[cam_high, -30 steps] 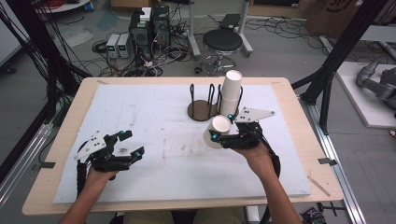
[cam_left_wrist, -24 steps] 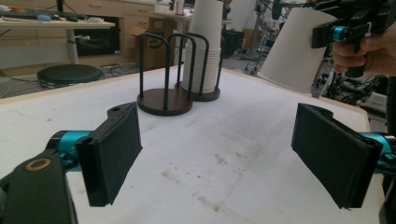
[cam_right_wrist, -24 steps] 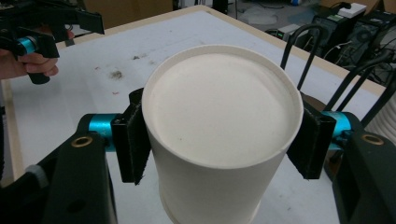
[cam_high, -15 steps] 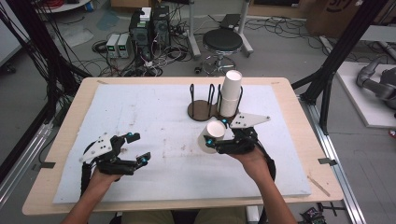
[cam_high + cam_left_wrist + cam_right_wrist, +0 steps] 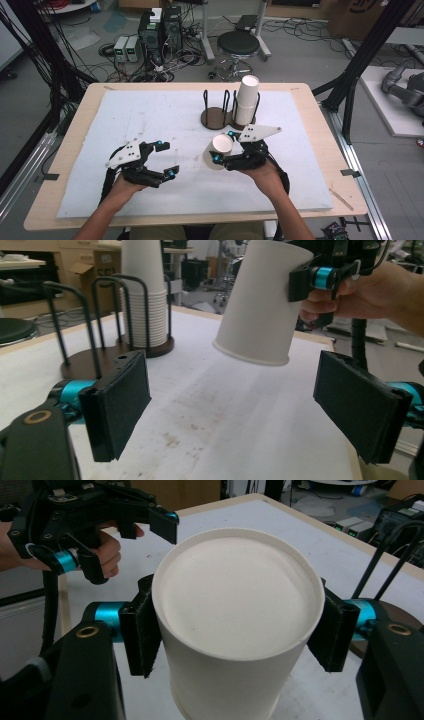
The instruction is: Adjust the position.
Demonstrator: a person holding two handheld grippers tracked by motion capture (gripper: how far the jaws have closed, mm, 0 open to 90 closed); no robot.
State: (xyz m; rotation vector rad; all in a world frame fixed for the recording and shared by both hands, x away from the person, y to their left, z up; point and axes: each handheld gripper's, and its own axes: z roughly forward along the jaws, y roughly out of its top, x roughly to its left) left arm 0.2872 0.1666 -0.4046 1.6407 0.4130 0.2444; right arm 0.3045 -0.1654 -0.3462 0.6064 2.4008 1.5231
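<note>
I have the right gripper [image 5: 223,147] clamped on an upturned paper cup [image 5: 218,150], lifted just in front of the cup rack [image 5: 216,116]. The left gripper [image 5: 166,159] hovers with jaws apart (nothing between them); next, probably, a careful handover.

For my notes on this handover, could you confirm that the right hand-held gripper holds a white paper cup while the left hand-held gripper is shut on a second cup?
Not quite. The right hand-held gripper does hold the white paper cup, but the left hand-held gripper holds nothing: the left gripper view shows its pads wide apart and empty, with the cup in the air beyond them.
</note>
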